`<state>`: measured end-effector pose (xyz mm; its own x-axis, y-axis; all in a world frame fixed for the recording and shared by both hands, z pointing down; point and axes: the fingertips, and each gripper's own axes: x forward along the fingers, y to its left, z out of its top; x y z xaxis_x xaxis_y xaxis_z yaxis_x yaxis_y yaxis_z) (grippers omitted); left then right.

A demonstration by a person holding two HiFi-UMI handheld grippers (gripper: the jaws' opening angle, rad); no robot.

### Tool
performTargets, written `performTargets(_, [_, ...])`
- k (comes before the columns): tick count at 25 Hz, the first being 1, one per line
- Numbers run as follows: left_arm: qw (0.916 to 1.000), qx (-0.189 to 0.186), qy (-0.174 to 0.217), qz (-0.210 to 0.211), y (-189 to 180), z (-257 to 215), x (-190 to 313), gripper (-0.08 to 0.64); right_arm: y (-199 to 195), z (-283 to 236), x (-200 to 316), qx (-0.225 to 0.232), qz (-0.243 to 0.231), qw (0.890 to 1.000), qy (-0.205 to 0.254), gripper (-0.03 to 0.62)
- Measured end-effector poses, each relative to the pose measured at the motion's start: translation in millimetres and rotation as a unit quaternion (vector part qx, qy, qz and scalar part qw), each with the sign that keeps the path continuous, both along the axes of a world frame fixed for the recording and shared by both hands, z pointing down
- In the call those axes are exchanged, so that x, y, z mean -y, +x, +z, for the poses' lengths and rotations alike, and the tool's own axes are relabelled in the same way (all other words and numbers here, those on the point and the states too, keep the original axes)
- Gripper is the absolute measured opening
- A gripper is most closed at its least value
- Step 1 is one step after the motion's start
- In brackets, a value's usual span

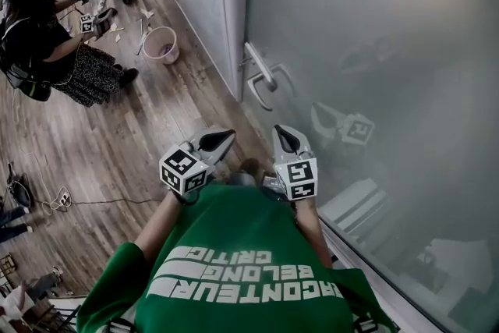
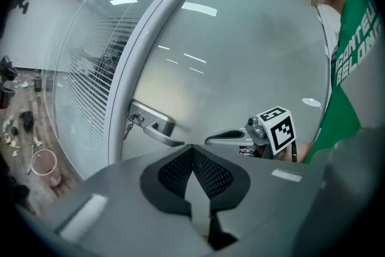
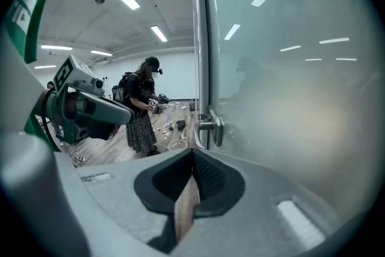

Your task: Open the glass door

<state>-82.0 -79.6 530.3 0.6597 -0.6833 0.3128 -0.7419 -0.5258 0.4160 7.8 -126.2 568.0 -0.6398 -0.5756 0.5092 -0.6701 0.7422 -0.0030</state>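
The frosted glass door [image 1: 366, 35] stands closed in front of me, with its metal frame [image 1: 232, 12] at the left edge. A silver lever handle [image 1: 260, 68] sticks out from the door, and keys [image 2: 129, 123] hang at its lock plate. My left gripper [image 1: 225, 136] and right gripper [image 1: 282, 129] are held side by side at my chest, short of the handle, both shut and empty. In the left gripper view the handle [image 2: 154, 128] lies ahead to the left of the shut jaws [image 2: 192, 148]. The right gripper view has the handle [image 3: 212, 126] just above its shut jaws [image 3: 192, 153].
A pink bucket [image 1: 161, 44] stands on the wooden floor by the glass wall [image 2: 90, 87]. Another person [image 1: 47, 43] with grippers stands at the far left among scattered litter. A power strip and cable [image 1: 59, 200] lie on the floor to my left.
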Motion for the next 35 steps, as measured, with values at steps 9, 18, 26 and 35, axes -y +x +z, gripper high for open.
performTargets(9, [0.9985, -0.011, 0.002, 0.054, 11.3, 16.4, 45.5, 0.017, -16.3, 12.7, 18.7, -0.042, 0.027, 0.999, -0.014, 0.02])
performTargets(18, [0.9958, -0.014, -0.01, 0.09, 26.1, 23.3, 83.1, 0.017, -29.0, 8.9, 35.6, -0.155, 0.007, 0.988, 0.003, 0.05])
performTargets(26, [0.9942, 0.008, -0.029, 0.103, 46.6, 45.0, 103.6, 0.017, -26.0, 40.2, 46.4, -0.258, -0.031, 0.966, 0.005, 0.077])
performTargets(35, [0.9911, 0.02, -0.034, 0.127, 55.8, 44.6, 105.9, 0.017, -31.6, 49.5, 50.4, -0.309, -0.009, 0.951, -0.005, 0.075])
